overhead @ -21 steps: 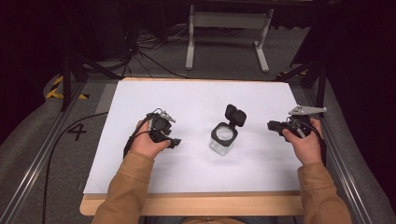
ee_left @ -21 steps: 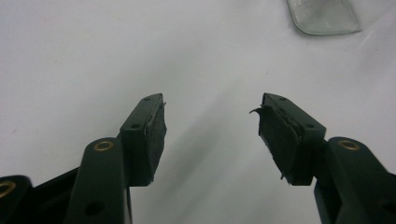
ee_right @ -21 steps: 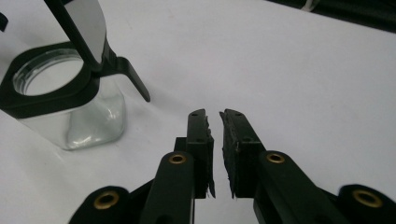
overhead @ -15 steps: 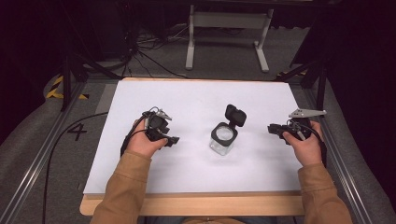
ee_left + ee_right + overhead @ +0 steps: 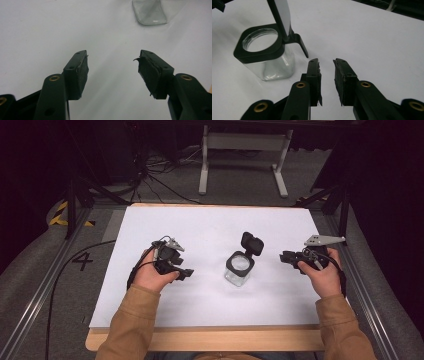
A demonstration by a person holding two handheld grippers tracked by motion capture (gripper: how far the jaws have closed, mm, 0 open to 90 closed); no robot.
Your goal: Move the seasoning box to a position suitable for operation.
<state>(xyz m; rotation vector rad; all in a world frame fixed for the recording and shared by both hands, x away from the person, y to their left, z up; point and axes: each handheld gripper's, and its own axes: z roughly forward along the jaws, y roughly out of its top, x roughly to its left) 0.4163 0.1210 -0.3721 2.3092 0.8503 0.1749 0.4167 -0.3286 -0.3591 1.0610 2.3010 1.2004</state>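
Observation:
A square clear glass jar (image 5: 238,270) with a black collar stands near the middle of the white sheet (image 5: 210,225). Its hinged black lid (image 5: 252,243) is flipped up and open. My left gripper (image 5: 188,273) rests left of the jar and points toward it. Its jaws stand wide open in the left gripper view (image 5: 112,67) over bare sheet, with the jar (image 5: 149,12) farther ahead. My right gripper (image 5: 284,256) lies right of the jar. It (image 5: 326,67) shows a narrow gap with nothing in it, just beside the jar (image 5: 265,57) and raised lid (image 5: 283,15).
The sheet lies on a wooden table with its front edge (image 5: 210,340) near the person. Metal rails (image 5: 45,290) run along both sides. A white stand (image 5: 245,150) and cables (image 5: 160,175) sit on the floor behind.
Both hands stay almost where they were. The jar and its lid have not moved.

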